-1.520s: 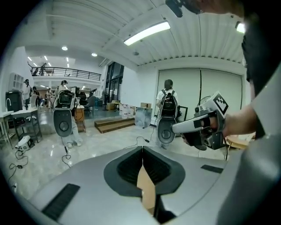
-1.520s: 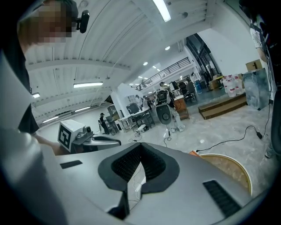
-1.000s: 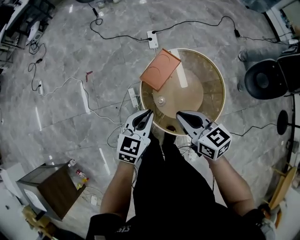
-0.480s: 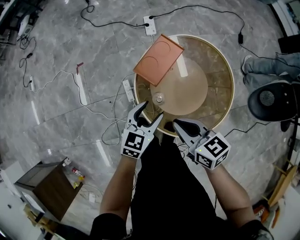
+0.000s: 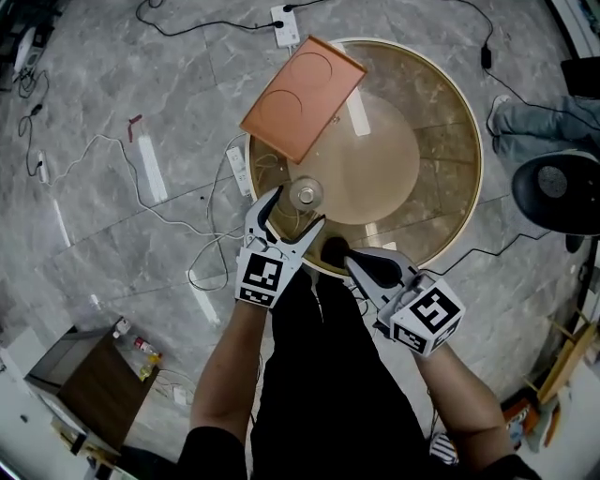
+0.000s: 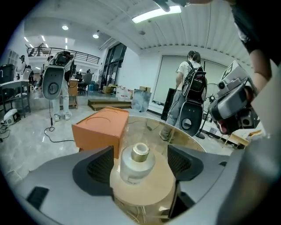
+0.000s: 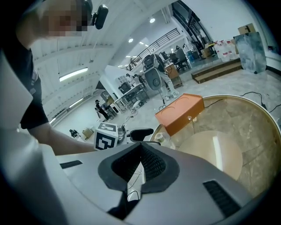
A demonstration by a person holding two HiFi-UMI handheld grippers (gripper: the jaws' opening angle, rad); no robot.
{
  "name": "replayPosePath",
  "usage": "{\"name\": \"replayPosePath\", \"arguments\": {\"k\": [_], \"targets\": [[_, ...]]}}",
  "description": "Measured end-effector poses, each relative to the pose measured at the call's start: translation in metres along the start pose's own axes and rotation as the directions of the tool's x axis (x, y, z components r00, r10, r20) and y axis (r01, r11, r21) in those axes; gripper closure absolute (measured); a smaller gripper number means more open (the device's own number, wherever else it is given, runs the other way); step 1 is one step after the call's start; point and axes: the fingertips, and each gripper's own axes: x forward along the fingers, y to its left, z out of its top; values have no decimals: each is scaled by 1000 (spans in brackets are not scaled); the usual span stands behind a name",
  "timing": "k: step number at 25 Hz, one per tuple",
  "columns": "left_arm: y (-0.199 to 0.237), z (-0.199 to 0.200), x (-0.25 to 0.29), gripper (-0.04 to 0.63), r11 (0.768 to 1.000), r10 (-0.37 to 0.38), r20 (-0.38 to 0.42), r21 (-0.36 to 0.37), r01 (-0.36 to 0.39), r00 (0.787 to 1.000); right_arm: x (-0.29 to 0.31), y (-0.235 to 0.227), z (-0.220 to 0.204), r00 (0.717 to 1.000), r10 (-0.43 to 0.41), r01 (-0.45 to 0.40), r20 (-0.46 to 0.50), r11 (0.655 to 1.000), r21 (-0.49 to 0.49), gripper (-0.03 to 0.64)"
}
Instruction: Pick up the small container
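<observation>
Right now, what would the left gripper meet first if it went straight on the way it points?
Most likely the small container, standing between its jaws, which have just been opening.

A round glass desk [image 5: 441,112] with a pale wooden rim stands on a grey marble floor [image 5: 94,244]. An orange box [image 5: 302,97] lies at its far left edge. White power strips [image 5: 284,24] and cables lie on the floor, and a brown cabinet [image 5: 80,389] stands at near left.

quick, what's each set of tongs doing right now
left tongs: open, jaws just been opening, small container between them, not gripped
right tongs: closed, empty
</observation>
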Motion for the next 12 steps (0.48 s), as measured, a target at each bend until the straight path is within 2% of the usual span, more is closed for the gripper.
{"name": "replayPosePath", "arguments": {"k": [5, 12], "targets": [[0, -22, 27, 218, 1000, -10, 17, -4, 10, 1000, 10, -16, -16, 1000, -4, 4, 7, 1000, 14, 603], [6, -39, 55, 218, 997, 29, -13, 75, -28, 999, 14, -40, -35, 999, -39, 40, -16, 999, 30, 603]]}}
